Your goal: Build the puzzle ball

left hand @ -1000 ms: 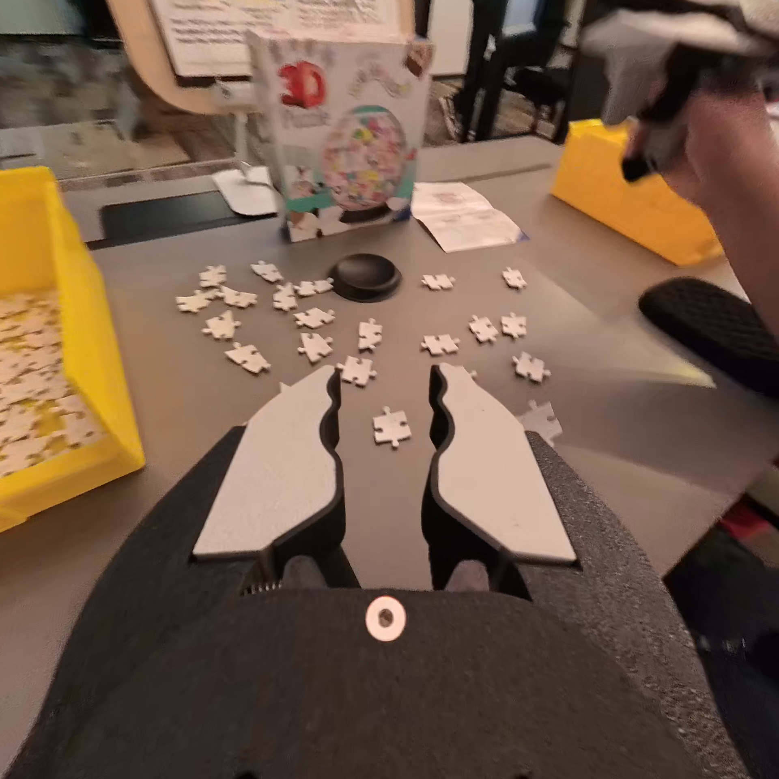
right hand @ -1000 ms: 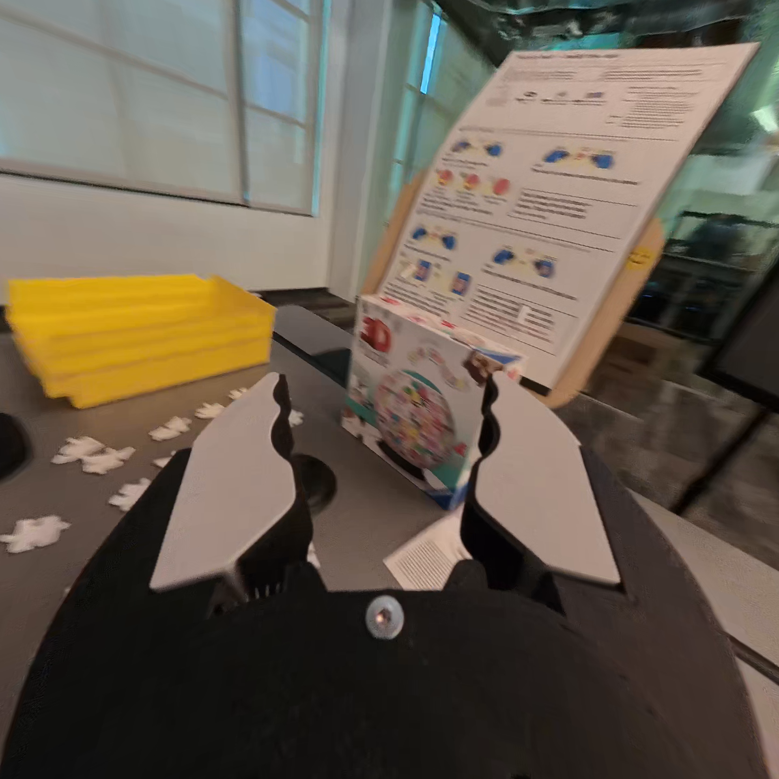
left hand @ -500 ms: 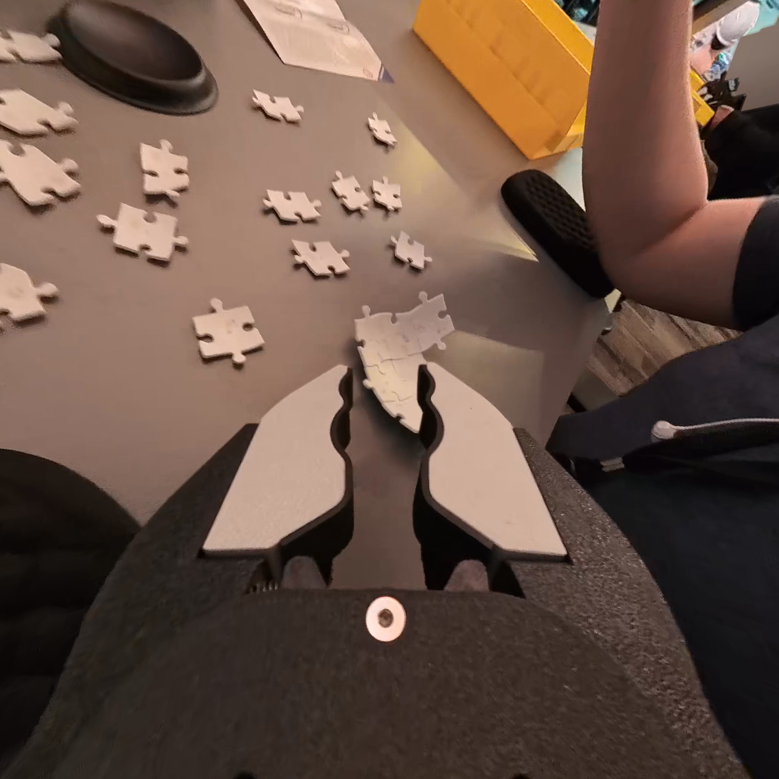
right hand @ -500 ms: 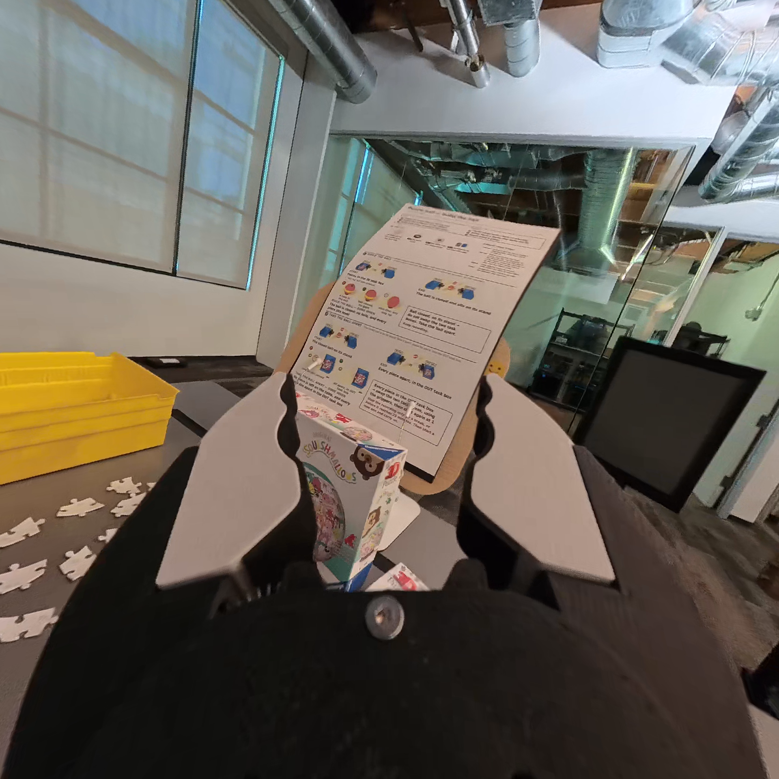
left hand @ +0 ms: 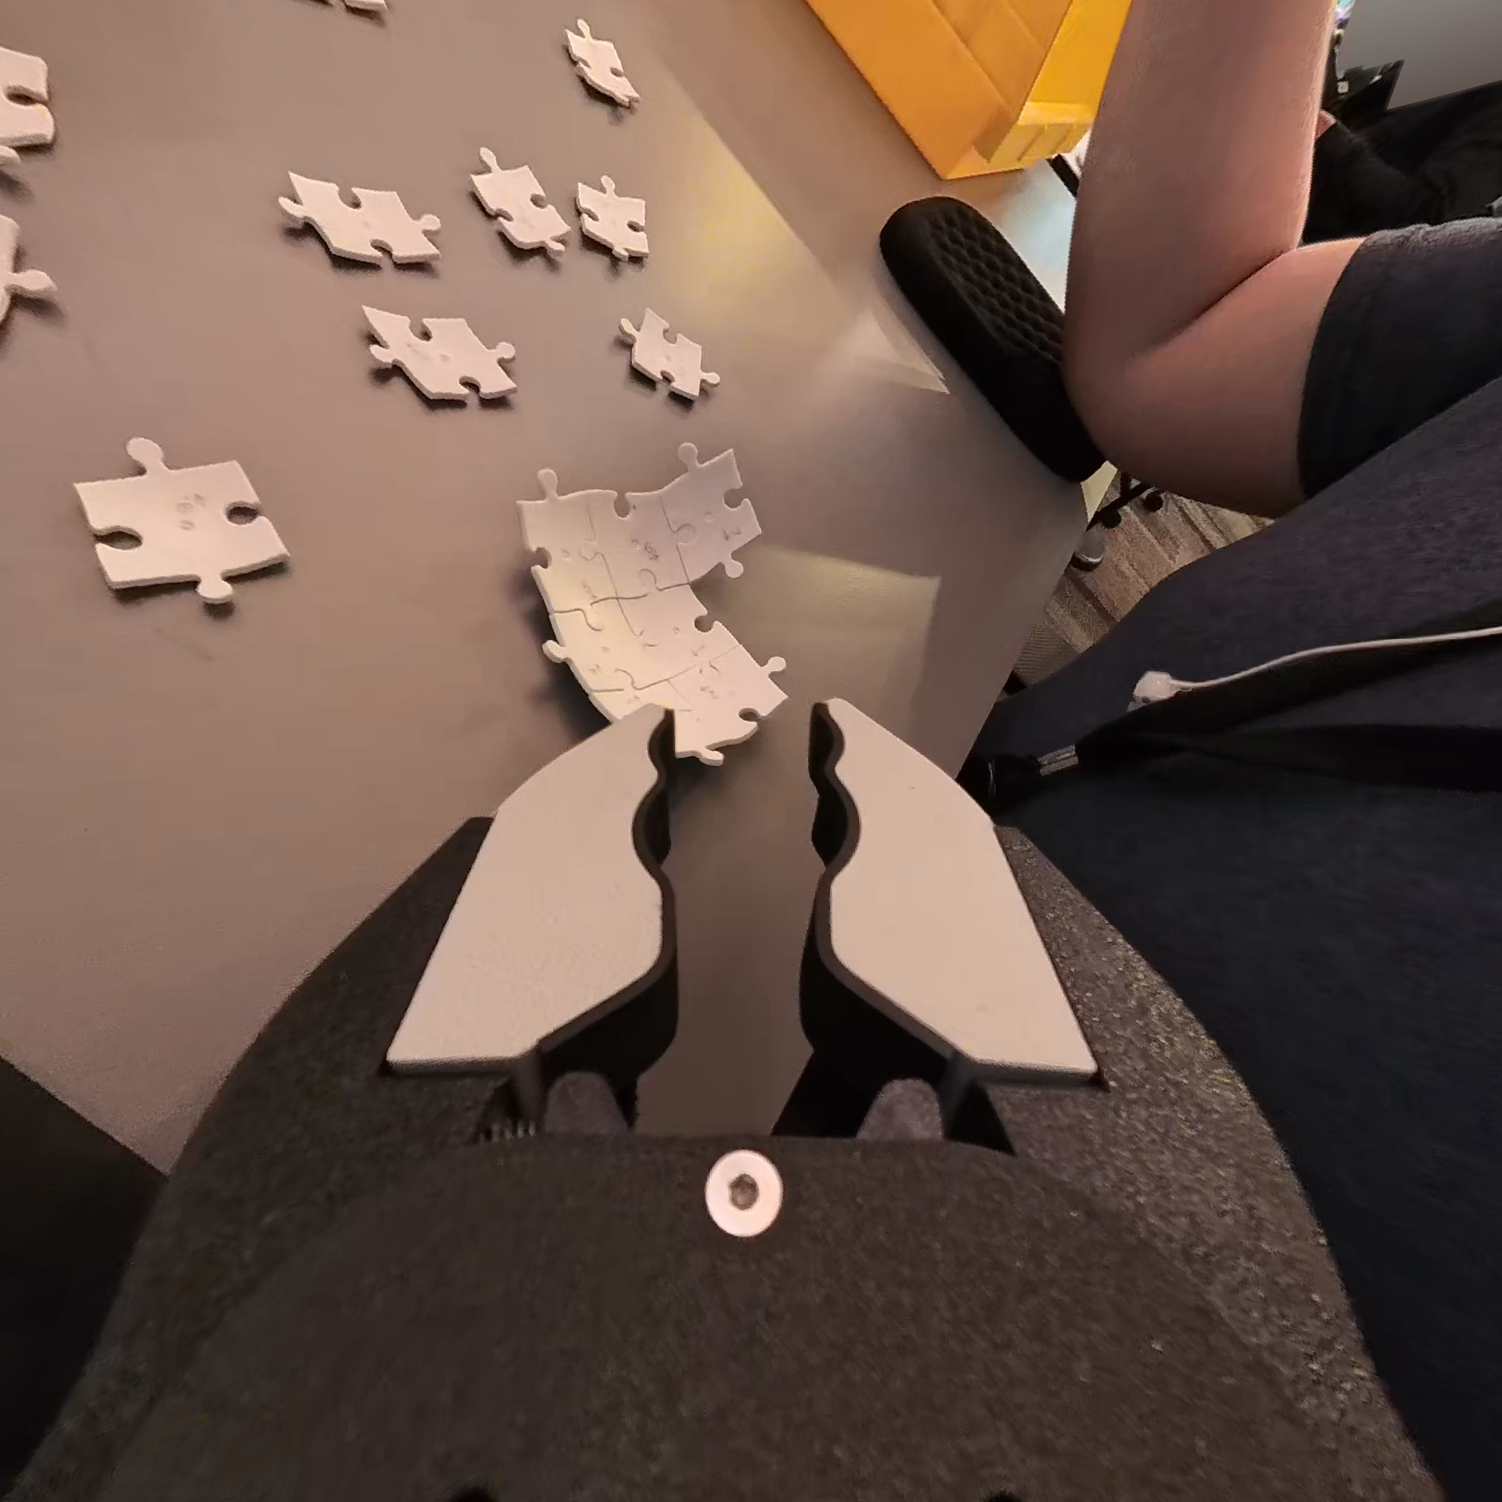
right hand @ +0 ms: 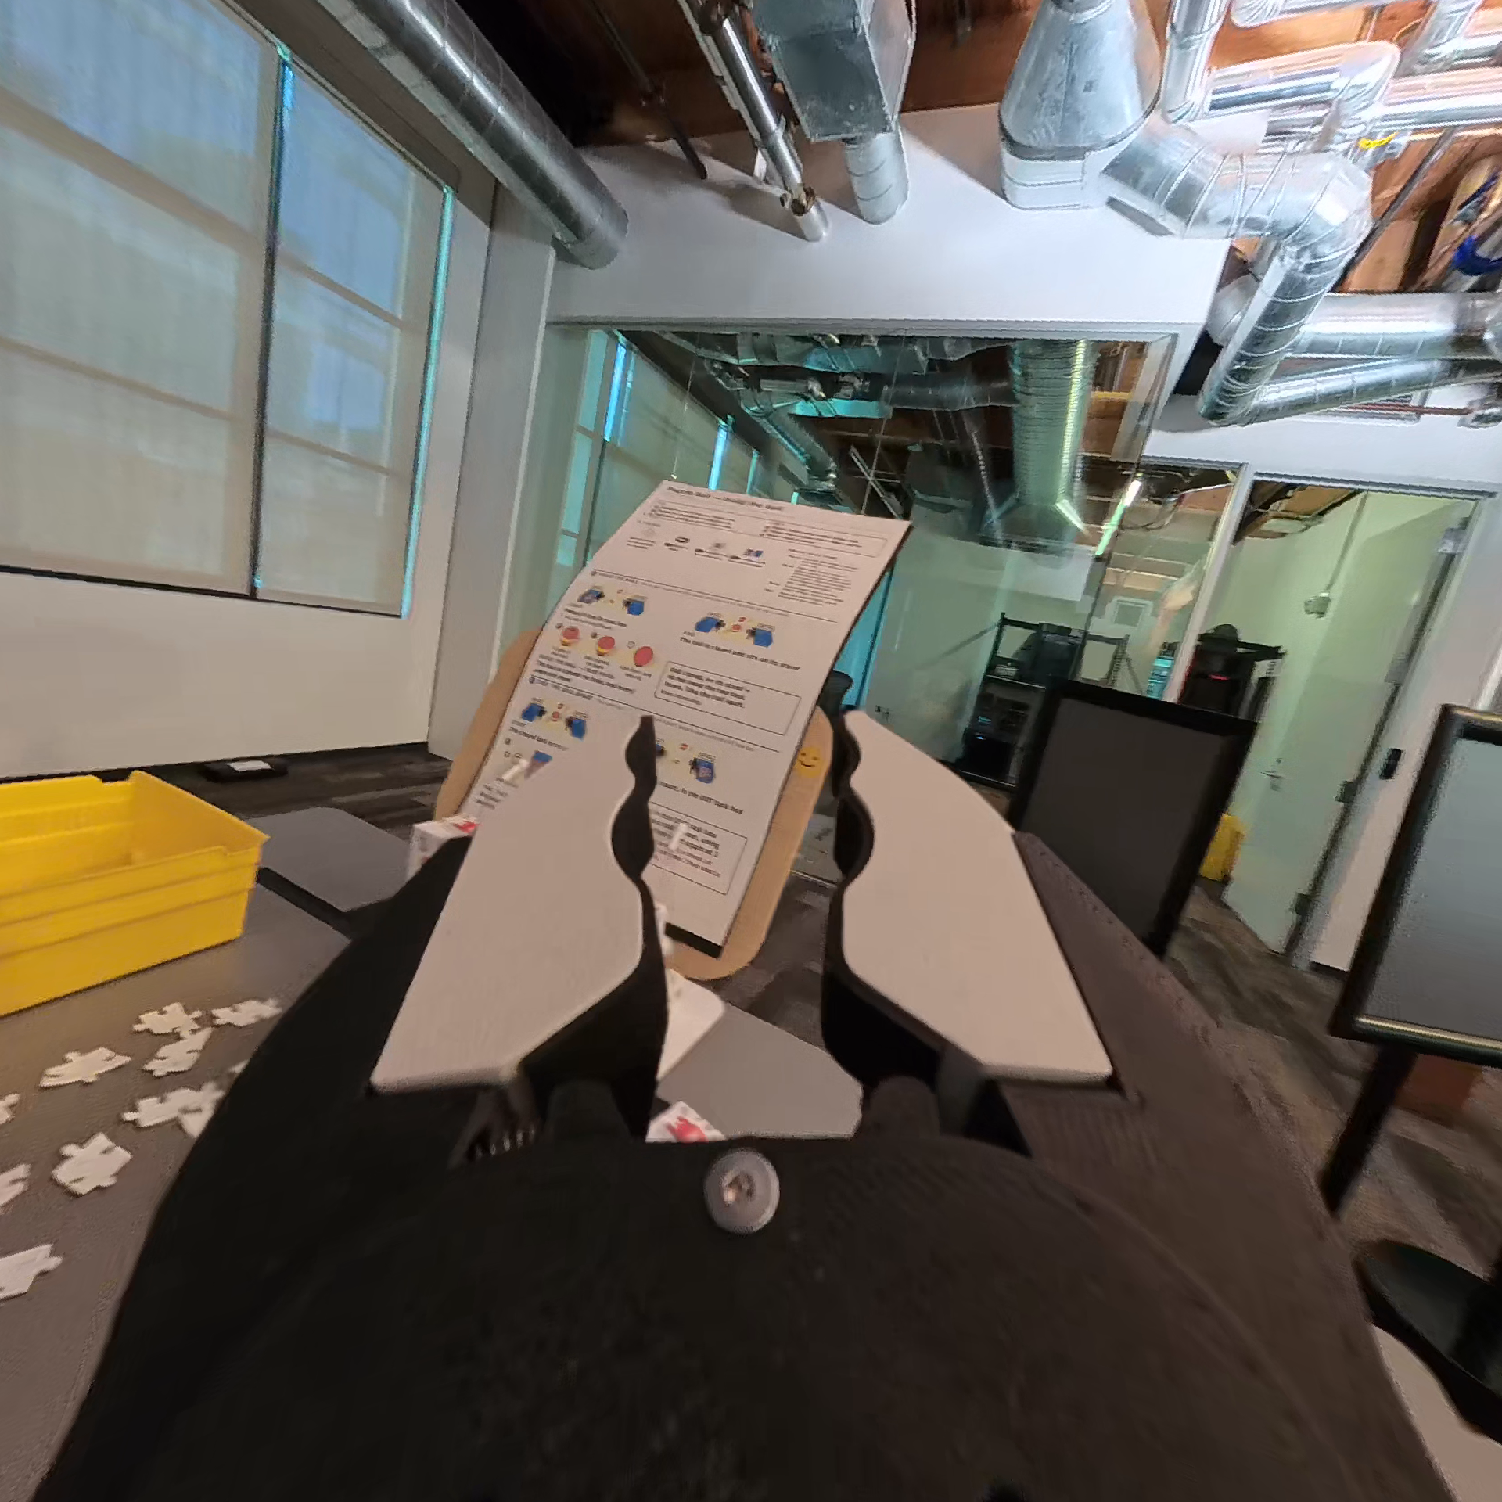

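Left wrist view, near to far. The left hand-held gripper (left hand: 740, 719) hangs low over the grey surface (left hand: 244, 731) with its jaws parted and nothing between them. Just beyond its tips, and partly tucked under the left one, lies the joined puzzle section (left hand: 650, 601): a curved patch of several white pieces locked together, blank side up, resting near the surface's edge. Farther out lie loose single pieces, the nearest being a large loose piece (left hand: 183, 524) to the left, with more scattered pieces (left hand: 439, 353) behind it, all well apart from one another. A yellow bin (left hand: 967, 81) stands at the far right, near a black padded armrest (left hand: 983, 325) and the person's bare forearm (left hand: 1178, 244).

Right wrist view. The right hand-held gripper (right hand: 744, 744) is raised and tilted toward the room, jaws apart, carrying nothing. Beyond it stands an instruction sheet (right hand: 715, 650) on a board, with another yellow bin (right hand: 106, 886) and more loose pieces (right hand: 89, 1154) at the left.

Progress, as a judgement: early. Only one small patch is assembled; most pieces remain loose and no ball shape exists yet.

Hidden or unclear: the patch's near corner, its printed face, the marks on the piece backs, and the puzzle box, mostly screened by the right gripper's body.
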